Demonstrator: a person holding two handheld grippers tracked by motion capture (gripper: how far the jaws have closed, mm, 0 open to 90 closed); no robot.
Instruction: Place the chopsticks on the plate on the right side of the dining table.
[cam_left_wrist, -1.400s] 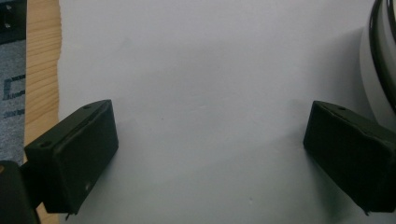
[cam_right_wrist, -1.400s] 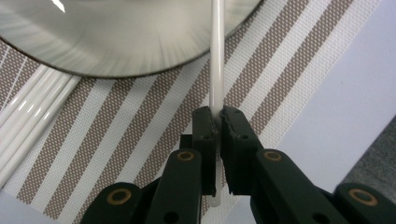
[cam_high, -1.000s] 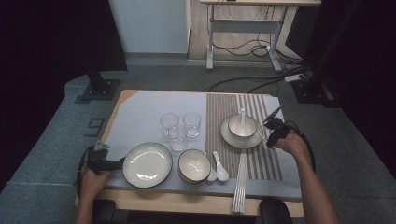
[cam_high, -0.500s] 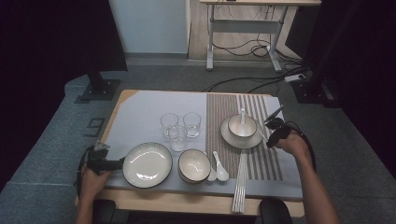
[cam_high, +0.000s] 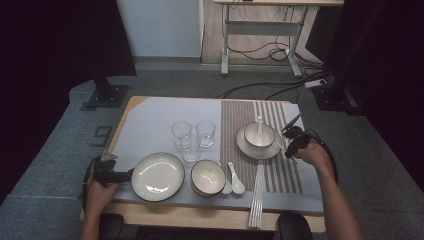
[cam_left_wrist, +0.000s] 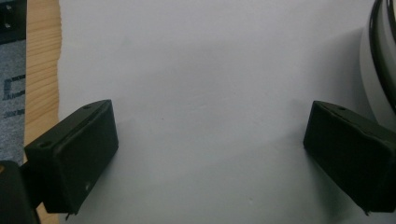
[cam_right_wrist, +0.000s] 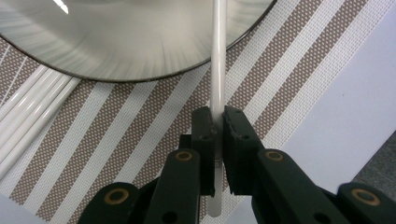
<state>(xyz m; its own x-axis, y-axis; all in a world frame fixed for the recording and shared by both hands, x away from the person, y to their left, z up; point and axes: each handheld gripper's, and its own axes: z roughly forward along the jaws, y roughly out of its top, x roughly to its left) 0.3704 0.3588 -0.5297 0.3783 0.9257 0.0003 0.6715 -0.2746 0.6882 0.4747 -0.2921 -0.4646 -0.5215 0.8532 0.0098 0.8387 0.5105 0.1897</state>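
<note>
White plastic, a single chopstick (cam_right_wrist: 217, 56) is pinched in the right claw (cam_right_wrist: 215, 122), its far end over the saucer (cam_high: 246, 146) rim on the striped mat (cam_high: 280, 165). The left claw (cam_left_wrist: 210, 154) rests open on the counter (cam_high: 150, 120) beside the plate (cam_high: 158, 176). This looks like table setting; next, lay the stick down parallel.

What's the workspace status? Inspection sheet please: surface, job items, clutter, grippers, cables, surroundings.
Surface: wooden table under a pale sheet; striped placemat on its right half.
Job's things: large plate, bowl and two white spoons along the near side; three glasses mid-table; bowl on saucer on the mat; white chopsticks lying near the front edge.
Clutter: nothing seen.
Grippers: left gripper open over the bare sheet, beside the plate rim; right gripper shut on a thin white stick that reaches over the saucer edge.
Cables: floor cables beyond the table.
Surroundings: grey floor, desk frame behind.
</note>
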